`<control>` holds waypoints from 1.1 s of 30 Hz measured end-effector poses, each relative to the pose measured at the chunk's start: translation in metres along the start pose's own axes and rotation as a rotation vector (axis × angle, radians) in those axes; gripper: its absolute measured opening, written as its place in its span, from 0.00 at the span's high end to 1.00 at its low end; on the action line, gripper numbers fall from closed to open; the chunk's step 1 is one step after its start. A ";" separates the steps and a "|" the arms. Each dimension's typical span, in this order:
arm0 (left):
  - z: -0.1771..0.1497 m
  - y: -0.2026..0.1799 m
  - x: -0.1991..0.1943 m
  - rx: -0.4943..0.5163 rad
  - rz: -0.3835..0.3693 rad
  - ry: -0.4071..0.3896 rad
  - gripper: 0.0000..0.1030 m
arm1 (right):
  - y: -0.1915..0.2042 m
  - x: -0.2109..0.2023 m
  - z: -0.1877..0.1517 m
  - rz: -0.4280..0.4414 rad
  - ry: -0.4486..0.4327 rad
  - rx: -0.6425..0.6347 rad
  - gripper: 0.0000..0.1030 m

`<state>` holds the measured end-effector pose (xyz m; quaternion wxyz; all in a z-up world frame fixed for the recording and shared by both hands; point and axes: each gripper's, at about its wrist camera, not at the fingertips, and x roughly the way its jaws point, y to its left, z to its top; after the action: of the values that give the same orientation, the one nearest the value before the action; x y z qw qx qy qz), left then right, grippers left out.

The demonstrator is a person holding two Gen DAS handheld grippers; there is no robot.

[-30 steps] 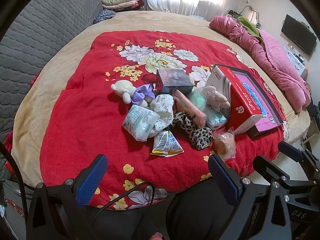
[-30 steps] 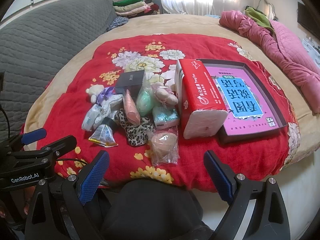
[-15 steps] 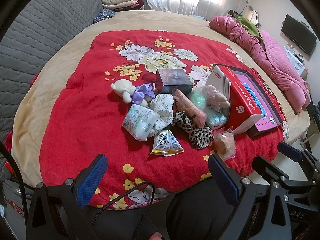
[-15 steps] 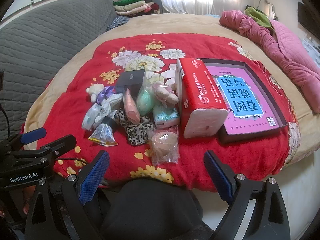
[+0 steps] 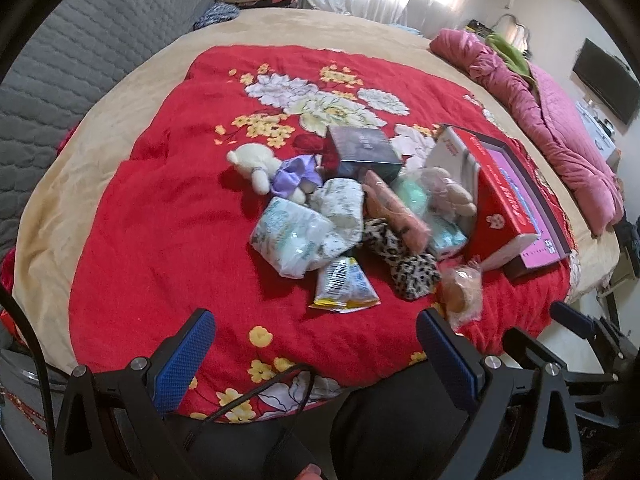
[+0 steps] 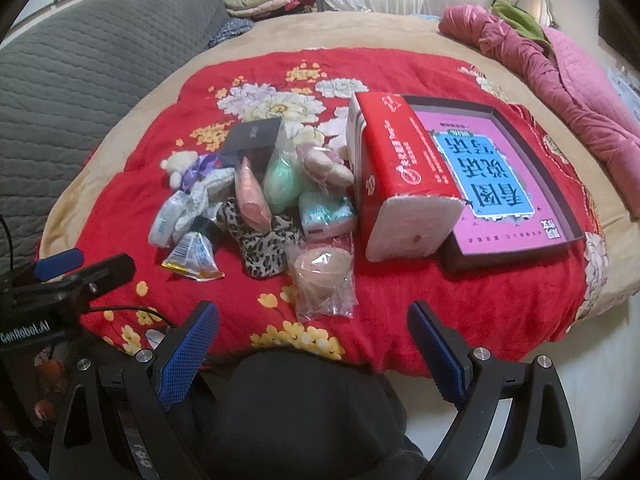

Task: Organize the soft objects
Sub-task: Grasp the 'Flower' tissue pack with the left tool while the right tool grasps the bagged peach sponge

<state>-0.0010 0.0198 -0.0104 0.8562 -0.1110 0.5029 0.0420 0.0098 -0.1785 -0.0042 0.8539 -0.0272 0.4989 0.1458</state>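
A red floral blanket (image 6: 460, 300) covered the bed (image 6: 360, 28), carrying the pile of soft objects (image 6: 256, 200) at its centre beside a tissue pack (image 6: 400, 184). Both the left gripper (image 5: 316, 340) and right gripper (image 6: 314, 332) hovered at the near edge, fingers spread and empty. Items deep in the pile overlapped and were partly hidden.

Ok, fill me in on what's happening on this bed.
A person holds two grippers above the near edge of the red blanket. The left gripper and right gripper are both open and empty. The pile of soft items sits untouched beside the red tissue pack and the box lid.
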 end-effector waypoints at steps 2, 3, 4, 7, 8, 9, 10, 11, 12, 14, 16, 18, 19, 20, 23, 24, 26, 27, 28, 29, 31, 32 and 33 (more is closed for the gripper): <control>0.003 0.004 0.004 -0.011 0.002 0.006 0.02 | -0.001 0.004 0.000 -0.001 0.007 0.002 0.07; 0.006 0.007 0.007 -0.019 0.002 0.009 0.02 | -0.002 0.008 0.000 -0.007 0.014 0.002 0.07; 0.008 0.008 0.010 -0.023 0.000 0.012 0.02 | -0.002 0.011 0.000 -0.006 0.017 0.003 0.07; 0.017 0.012 0.018 -0.037 -0.010 0.023 0.02 | -0.004 0.018 0.002 -0.007 0.032 0.008 0.07; 0.021 0.013 0.022 -0.039 -0.021 0.024 0.02 | -0.004 0.020 0.002 -0.006 0.036 0.009 0.07; 0.024 0.014 0.026 -0.043 -0.032 0.027 0.02 | -0.005 0.023 0.002 -0.008 0.042 0.010 0.07; 0.026 0.017 0.030 -0.048 -0.036 0.040 0.02 | -0.006 0.026 0.003 -0.008 0.051 0.012 0.07; 0.029 0.019 0.035 -0.051 -0.036 0.051 0.02 | -0.006 0.028 0.003 -0.005 0.052 0.015 0.07; 0.031 0.023 0.040 -0.059 -0.030 0.056 0.02 | -0.007 0.029 0.003 -0.003 0.053 0.016 0.07; 0.034 0.032 0.048 -0.090 -0.037 0.073 0.02 | -0.009 0.032 0.003 -0.004 0.062 0.016 0.07; 0.037 0.046 0.056 -0.153 -0.069 0.097 0.02 | -0.010 0.036 0.003 -0.001 0.071 0.022 0.07; 0.042 0.057 0.062 -0.217 -0.092 0.107 0.02 | -0.011 0.040 0.004 0.003 0.081 0.026 0.07; 0.044 0.060 0.063 -0.233 -0.095 0.103 0.02 | -0.011 0.042 0.005 0.000 0.085 0.026 0.07; 0.047 0.062 0.065 -0.252 -0.103 0.103 0.02 | -0.011 0.043 0.005 -0.002 0.087 0.025 0.07; 0.054 0.065 0.076 -0.291 -0.137 0.136 0.02 | -0.010 0.050 0.006 -0.005 0.101 0.022 0.07; 0.056 0.067 0.081 -0.313 -0.149 0.153 0.02 | -0.009 0.052 0.007 -0.003 0.104 0.021 0.07; 0.059 0.068 0.089 -0.352 -0.162 0.171 0.02 | -0.007 0.057 0.008 -0.008 0.116 0.017 0.07; 0.060 0.070 0.095 -0.376 -0.167 0.190 0.02 | -0.006 0.060 0.009 -0.009 0.119 0.014 0.07; 0.060 0.071 0.098 -0.389 -0.168 0.200 0.02 | -0.005 0.062 0.009 -0.010 0.122 0.010 0.07; 0.061 0.073 0.103 -0.404 -0.171 0.213 0.02 | -0.004 0.064 0.010 -0.012 0.128 0.006 0.07; 0.063 0.075 0.112 -0.429 -0.186 0.230 0.02 | -0.004 0.069 0.011 -0.017 0.132 0.008 0.07; 0.064 0.076 0.115 -0.443 -0.190 0.240 0.03 | -0.006 0.072 0.012 -0.025 0.136 0.011 0.07; 0.064 0.078 0.119 -0.462 -0.202 0.248 0.06 | -0.006 0.074 0.013 -0.027 0.138 0.015 0.07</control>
<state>0.0979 0.1056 -0.0951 0.7400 -0.3572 0.5671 0.0564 0.0570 -0.1655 -0.0621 0.8195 -0.0376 0.5573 0.1281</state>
